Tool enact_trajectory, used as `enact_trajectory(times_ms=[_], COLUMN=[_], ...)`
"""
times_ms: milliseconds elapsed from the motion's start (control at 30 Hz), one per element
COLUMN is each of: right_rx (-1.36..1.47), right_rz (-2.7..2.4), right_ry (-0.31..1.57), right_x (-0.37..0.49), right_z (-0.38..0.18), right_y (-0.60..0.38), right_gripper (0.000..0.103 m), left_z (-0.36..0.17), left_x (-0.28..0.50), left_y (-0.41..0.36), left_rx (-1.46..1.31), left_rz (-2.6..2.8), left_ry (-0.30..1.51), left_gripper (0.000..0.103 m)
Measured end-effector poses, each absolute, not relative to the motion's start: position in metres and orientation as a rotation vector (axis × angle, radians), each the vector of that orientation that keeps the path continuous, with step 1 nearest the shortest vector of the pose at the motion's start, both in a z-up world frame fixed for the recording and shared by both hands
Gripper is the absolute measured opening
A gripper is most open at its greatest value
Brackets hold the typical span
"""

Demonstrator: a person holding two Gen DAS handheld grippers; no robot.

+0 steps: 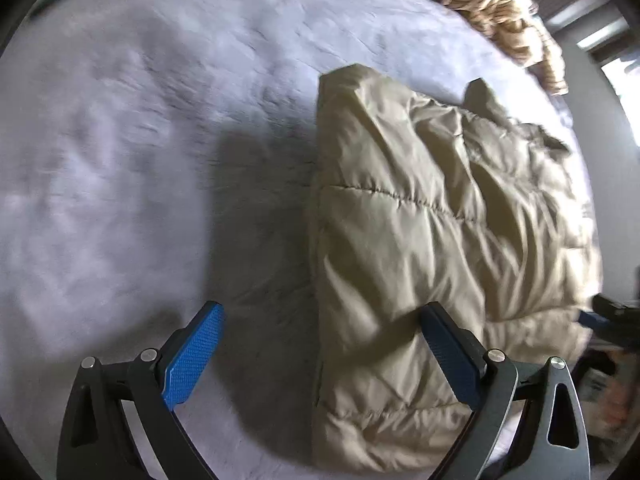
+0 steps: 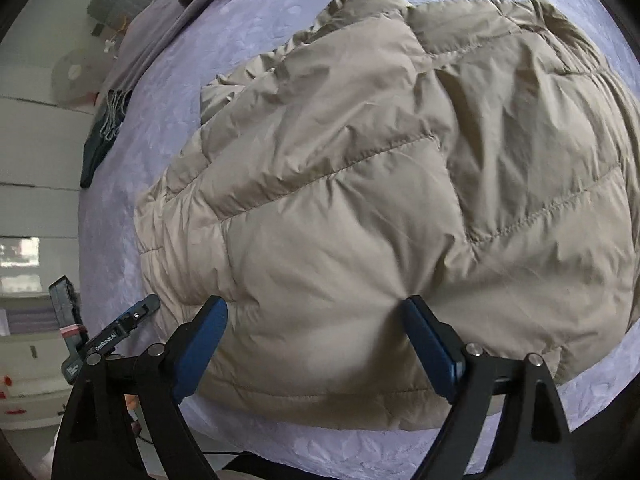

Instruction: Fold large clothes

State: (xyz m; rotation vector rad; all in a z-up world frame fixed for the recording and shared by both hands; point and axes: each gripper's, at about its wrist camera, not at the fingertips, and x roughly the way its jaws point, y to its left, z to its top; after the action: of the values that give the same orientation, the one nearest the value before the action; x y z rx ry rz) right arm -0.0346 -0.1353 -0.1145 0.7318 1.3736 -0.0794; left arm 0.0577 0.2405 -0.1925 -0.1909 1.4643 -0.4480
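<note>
Beige puffer jacket (image 2: 360, 184) lies folded on the lilac bedspread (image 1: 140, 140), close to the bed's near edge, its quilted panels puffed and creased. My left gripper (image 1: 320, 320) hangs over the jacket's straight folded side with its blue pads spread wide; one finger is above the bare bedspread and the other above the fabric, and nothing is pinched between them. My right gripper (image 2: 316, 312) is spread wide too, both fingers over the jacket's near hem; I cannot tell whether the tips touch the cloth, but they do not clamp it. From the right wrist view the left gripper shows just off the jacket's left side. A tan patterned blanket (image 1: 508, 12) is bunched at the bed's far edge.
</note>
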Motion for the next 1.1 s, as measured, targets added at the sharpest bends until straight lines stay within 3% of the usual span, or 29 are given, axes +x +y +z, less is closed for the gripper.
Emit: enact_trajectory(times_ms=[167, 400, 433, 467, 500, 533, 567, 667, 733, 767, 800, 1100], right_rx=[0.725, 0.667, 0.664, 0.66, 0.655, 0.642, 0.631, 0.579, 0.567, 0.568, 0.584, 0.702], right_rz=[-0.086, -0.108, -0.11, -0.108, -0.097, -0.077, -0.069, -0.082, -0.097, -0.105, -0.106, 0.073], right_ry=[1.391, 1.423, 1.426, 1.431, 1.437, 1.439, 1.434, 1.381, 1.333, 1.33, 1.335, 1.341], right_x=[-0.033, -0.03, -0.029, -0.028, -0.027, -0.027, -0.026, -0.026, -0.025, -0.022, -0.019, 0.012], right_z=[-0.119, -0.123, -0.123, -0.122, -0.12, -0.115, -0.111, -0.097, -0.094, -0.096, -0.103, -0.164], right_y=[-0.139, -0.134, -0.132, -0.131, -0.13, -0.129, -0.129, -0.137, -0.147, -0.153, -0.159, -0.184], right_gripper=[0.091, 0.091, 0.091, 0.091, 0.091, 0.091, 0.091, 0.091, 0.067, 0.022, 0.003, 0.0], left_z=[-0.231, -0.244, -0.244, -0.242, -0.24, -0.237, -0.231, -0.206, -0.185, -0.175, -0.161, -0.054], left_x=[0.075, 0.088, 0.087, 0.085, 0.083, 0.082, 0.081, 0.076, 0.072, 0.071, 0.068, 0.03], left_y=[0.232, 0.183, 0.175, 0.169, 0.163, 0.16, 0.159, 0.156, 0.153, 0.151, 0.148, 0.051], left_rx=[-0.346, -0.334, -0.31, -0.275, -0.275, -0.308, -0.329, -0.294, -0.31, -0.318, -0.329, -0.282], left_rz=[-0.691, -0.859, -0.867, -0.873, -0.894, -0.912, -0.918, -0.914, -0.915, -0.916, -0.918, -0.776], left_ry=[1.584, 1.615, 1.623, 1.619, 1.625, 1.637, 1.636, 1.602, 1.586, 1.578, 1.566, 1.517], left_gripper=[0.099, 0.099, 0.095, 0.073, 0.061, 0.039, 0.031, 0.023, 0.023, 0.023, 0.023, 0.023])
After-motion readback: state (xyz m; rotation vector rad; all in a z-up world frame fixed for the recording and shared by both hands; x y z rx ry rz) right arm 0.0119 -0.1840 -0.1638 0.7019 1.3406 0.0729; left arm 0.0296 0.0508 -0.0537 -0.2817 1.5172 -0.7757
